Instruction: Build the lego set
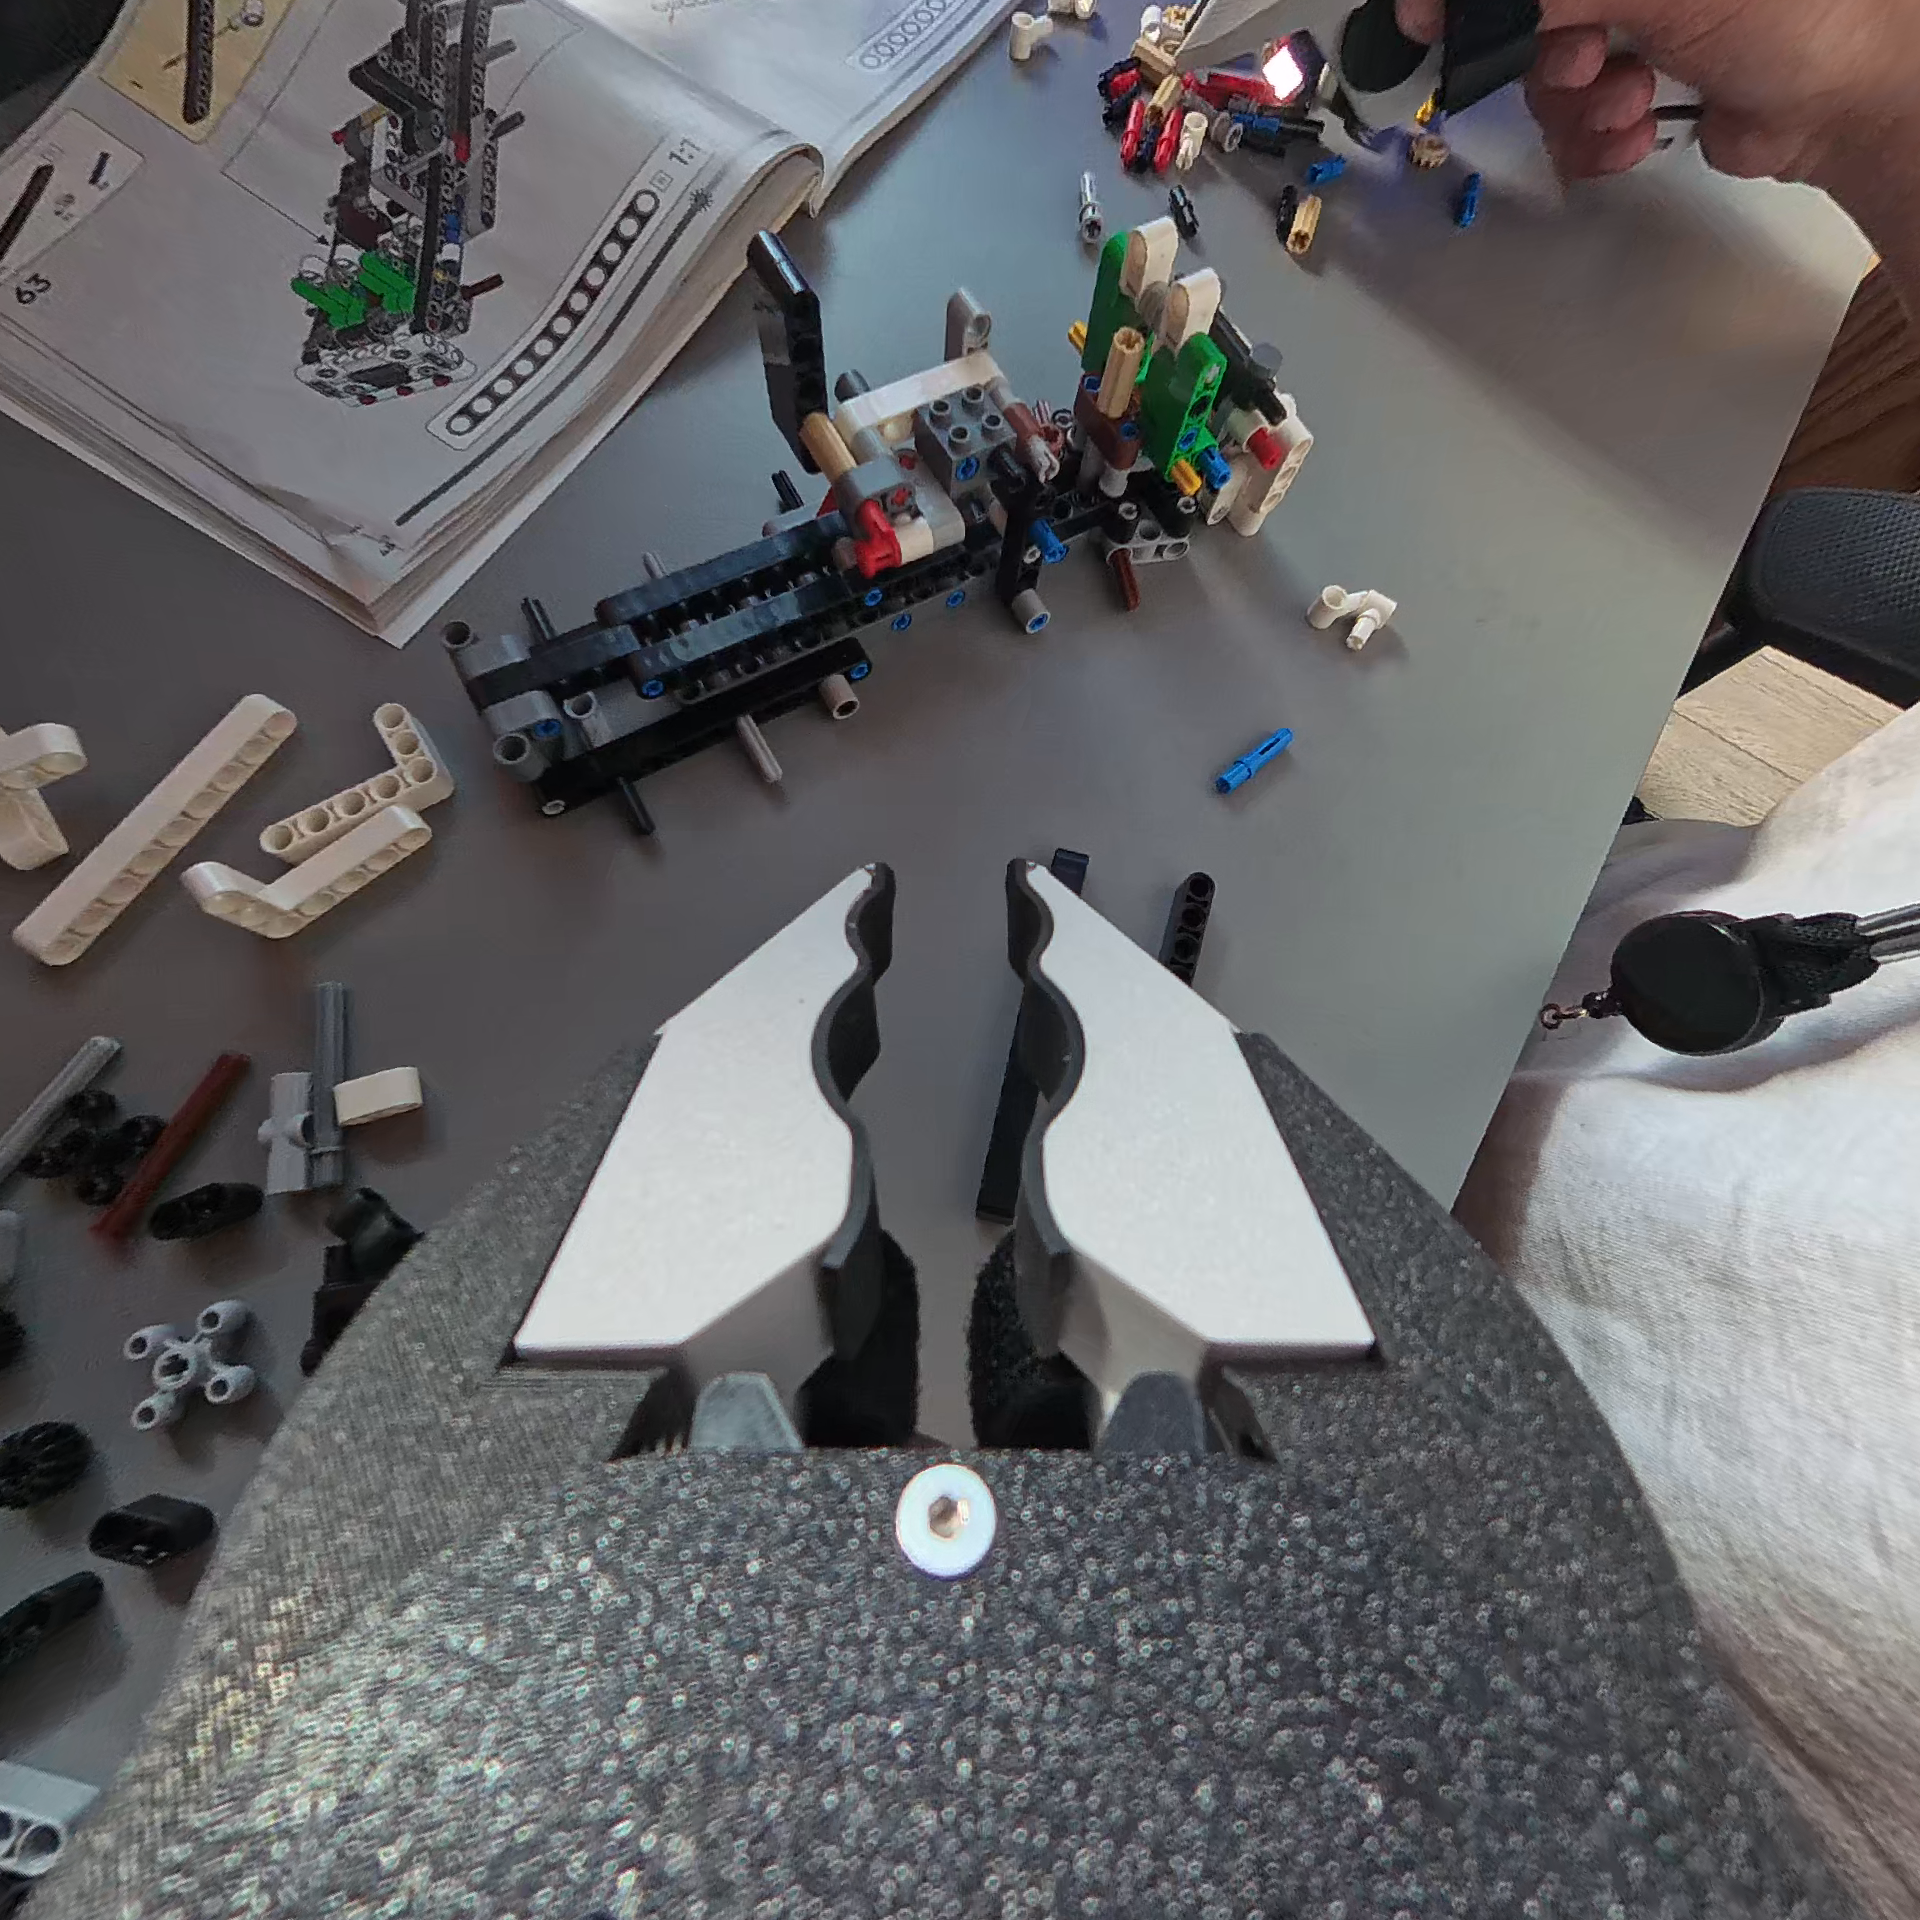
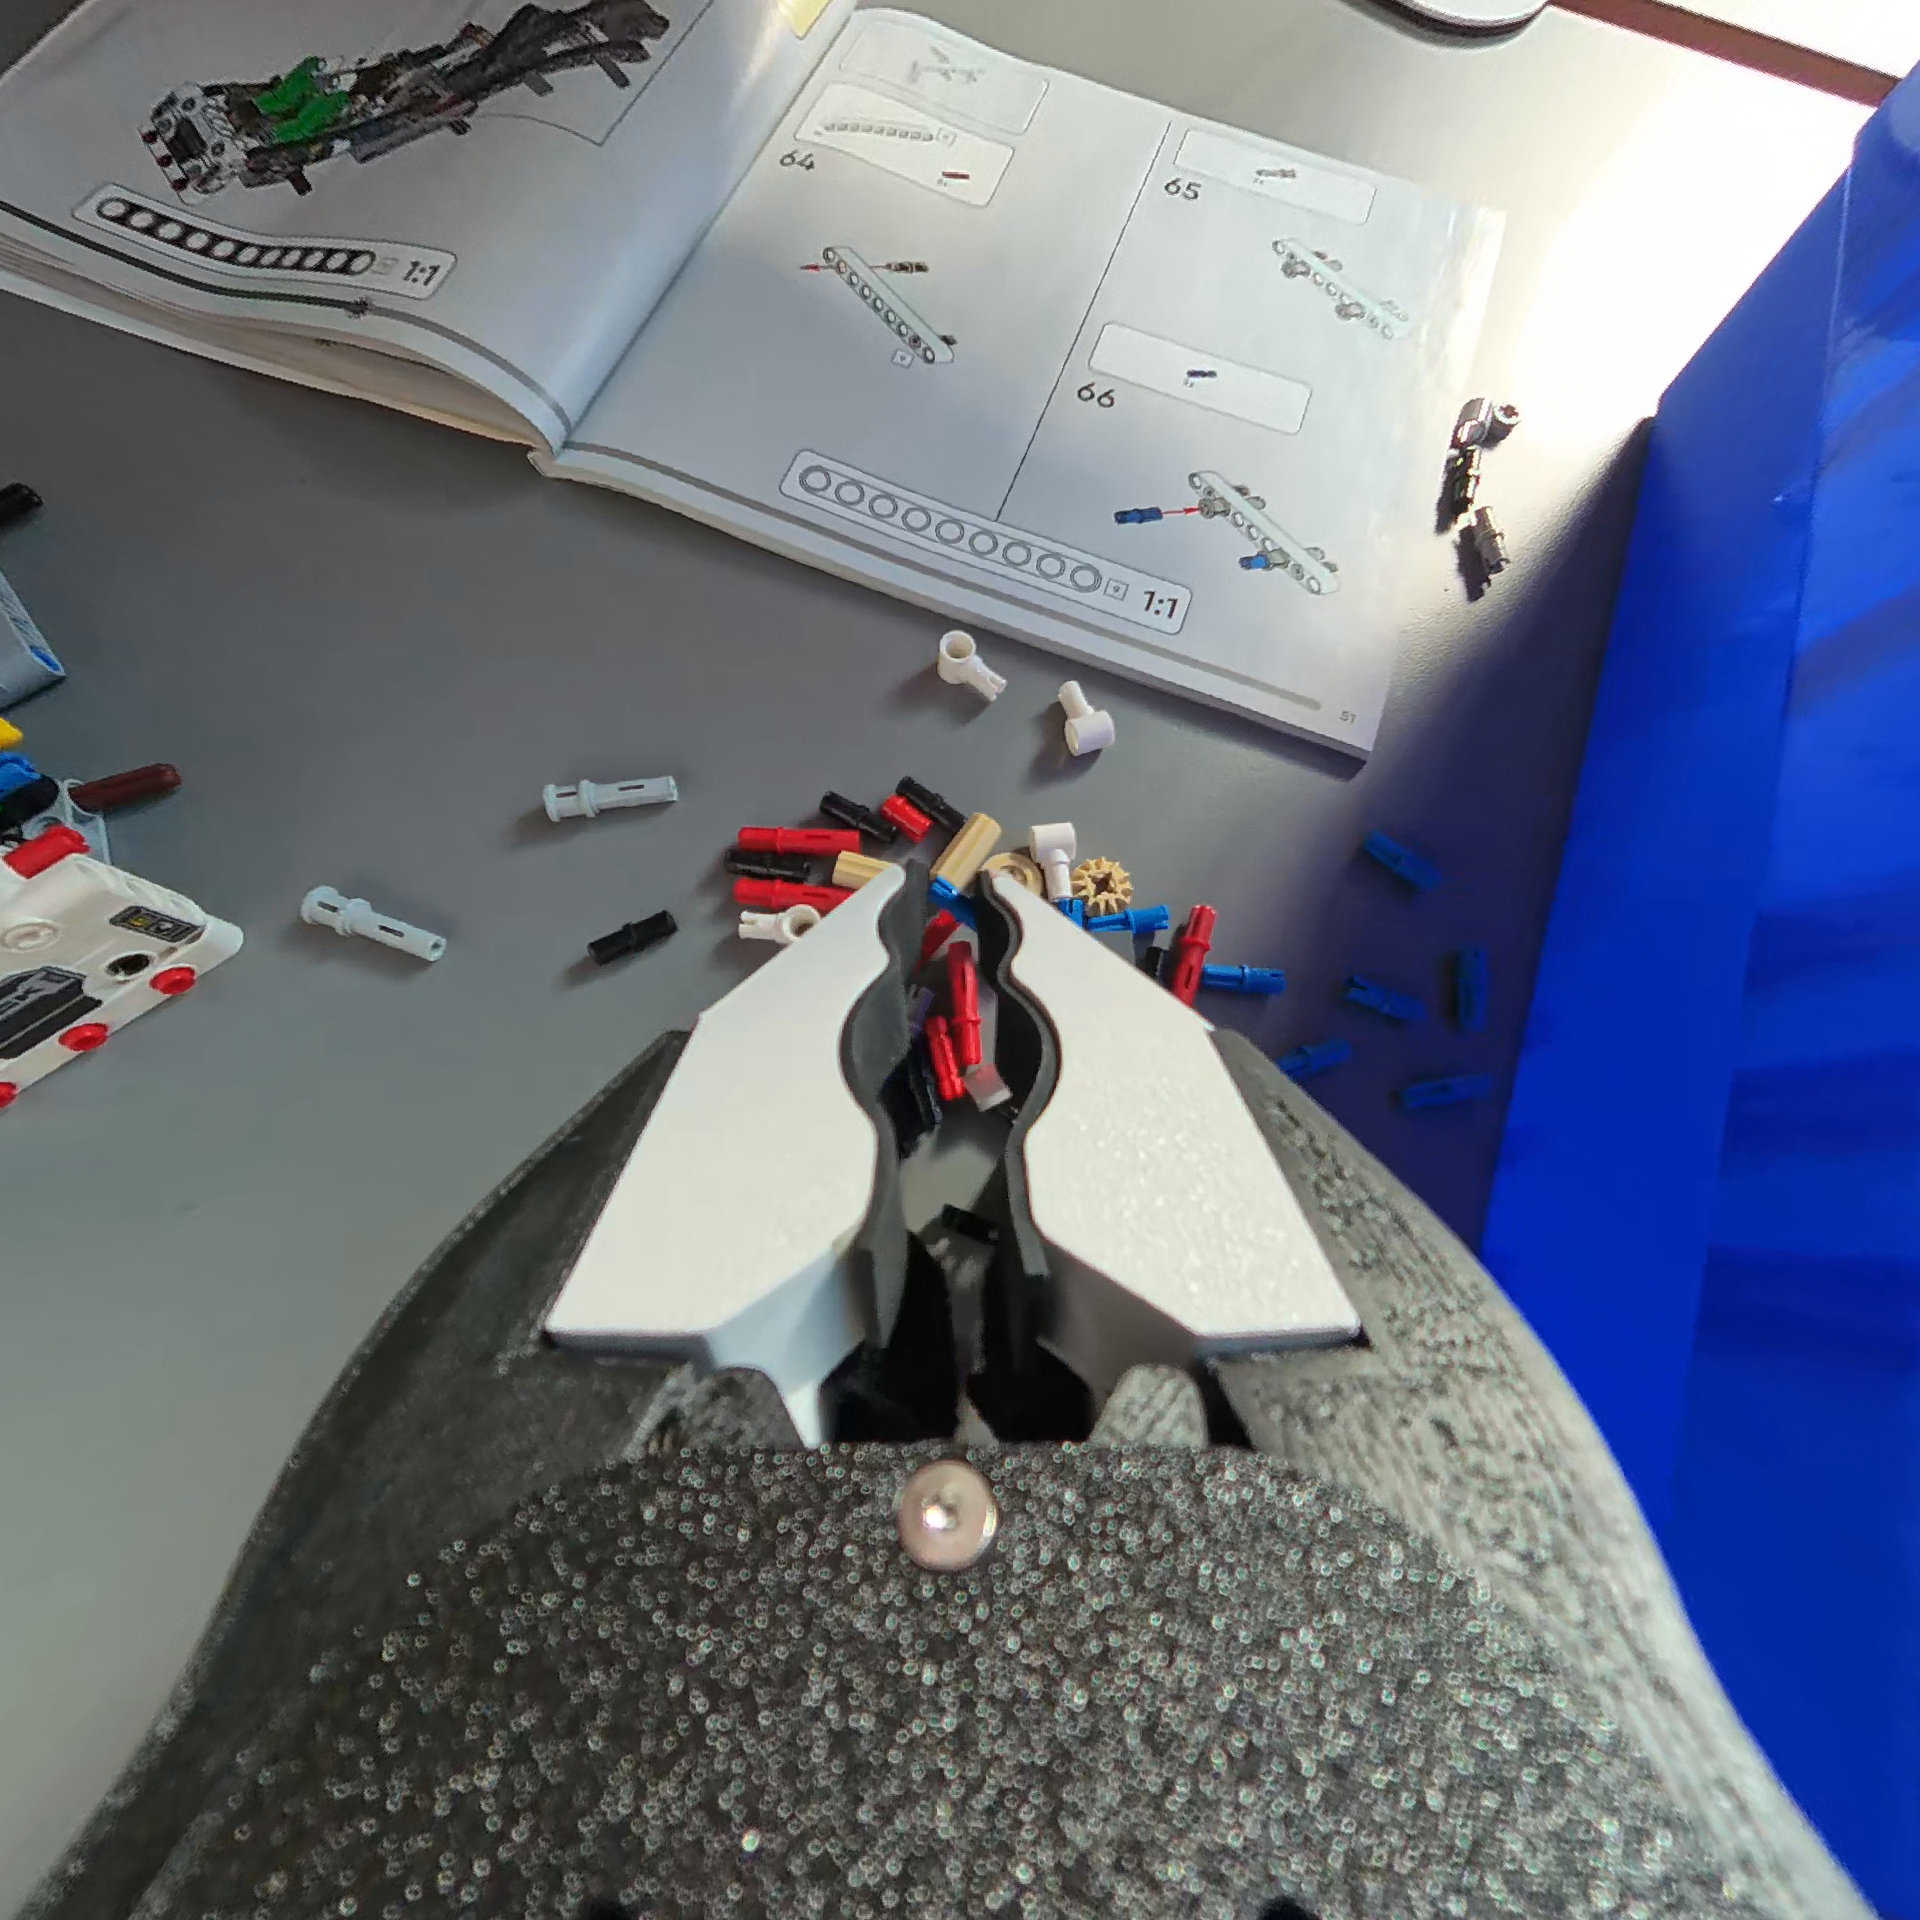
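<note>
Left gripper [image 1: 951,883], fingers slightly parted and empty, faces the half-built lego model [image 1: 883,520] mid-counter; right gripper [image 2: 945,883], narrowly parted, hovers over loose pins [image 2: 800,868]; many parts remain unattached.

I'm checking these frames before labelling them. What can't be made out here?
- Right wrist view: whether the right gripper holds a pin; its fingers hide the pin pile.
- Left wrist view: black beam partly hidden by the left gripper.
- Left wrist view: instruction booklet cut off by the edge.
</note>
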The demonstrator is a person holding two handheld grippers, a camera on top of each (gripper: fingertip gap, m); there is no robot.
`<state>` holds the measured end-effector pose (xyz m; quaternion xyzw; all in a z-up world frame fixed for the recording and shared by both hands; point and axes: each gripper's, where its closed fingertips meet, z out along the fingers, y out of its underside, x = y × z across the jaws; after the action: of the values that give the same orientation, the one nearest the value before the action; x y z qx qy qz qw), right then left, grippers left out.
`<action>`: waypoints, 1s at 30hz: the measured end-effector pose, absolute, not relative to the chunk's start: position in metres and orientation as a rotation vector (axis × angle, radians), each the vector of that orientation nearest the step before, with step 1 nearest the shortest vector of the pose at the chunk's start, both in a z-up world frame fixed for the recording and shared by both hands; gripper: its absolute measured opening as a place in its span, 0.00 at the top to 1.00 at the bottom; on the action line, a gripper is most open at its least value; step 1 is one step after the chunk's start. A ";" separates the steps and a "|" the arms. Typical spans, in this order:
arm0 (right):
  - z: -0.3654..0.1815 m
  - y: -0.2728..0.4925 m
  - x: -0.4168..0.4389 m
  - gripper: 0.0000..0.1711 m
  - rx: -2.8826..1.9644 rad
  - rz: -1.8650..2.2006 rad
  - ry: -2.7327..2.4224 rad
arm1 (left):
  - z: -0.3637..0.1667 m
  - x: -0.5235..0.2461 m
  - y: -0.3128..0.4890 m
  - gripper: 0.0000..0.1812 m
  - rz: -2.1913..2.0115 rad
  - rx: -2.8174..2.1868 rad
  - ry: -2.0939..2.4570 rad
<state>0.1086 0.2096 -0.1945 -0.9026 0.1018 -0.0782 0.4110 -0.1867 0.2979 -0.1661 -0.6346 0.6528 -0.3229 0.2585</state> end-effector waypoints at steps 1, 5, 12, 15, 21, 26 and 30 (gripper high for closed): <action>-0.192 0.209 0.109 0.96 -2.269 -0.203 0.251 | -0.166 -0.187 0.298 0.89 -0.876 -1.720 1.769; -0.170 0.204 0.099 0.95 -2.224 -0.192 0.229 | -0.165 -0.190 0.296 0.89 -0.867 -1.714 1.769; -0.125 0.197 -0.015 0.95 -2.139 -0.002 -0.097 | -0.161 -0.200 0.295 0.89 -0.862 -1.704 1.741; -0.137 0.198 -0.076 0.95 -2.165 0.122 -0.200 | -0.162 -0.204 0.286 0.89 -0.873 -1.683 1.752; -0.186 0.204 -0.142 0.95 -2.262 0.155 -0.372 | -0.165 -0.216 0.273 0.89 -0.834 -1.657 1.761; -0.202 0.206 -0.149 0.95 -2.286 0.125 -0.408 | -0.167 -0.229 0.271 0.89 -0.827 -1.670 1.727; -0.201 0.208 -0.148 0.95 -2.276 0.149 -0.381 | -0.169 -0.236 0.270 0.89 -0.819 -1.682 1.714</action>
<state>-0.1482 0.2080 -0.2012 -0.9009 -0.1509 0.0589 0.4028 -0.2357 0.2696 -0.1686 -0.6329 0.6449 -0.3081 0.2977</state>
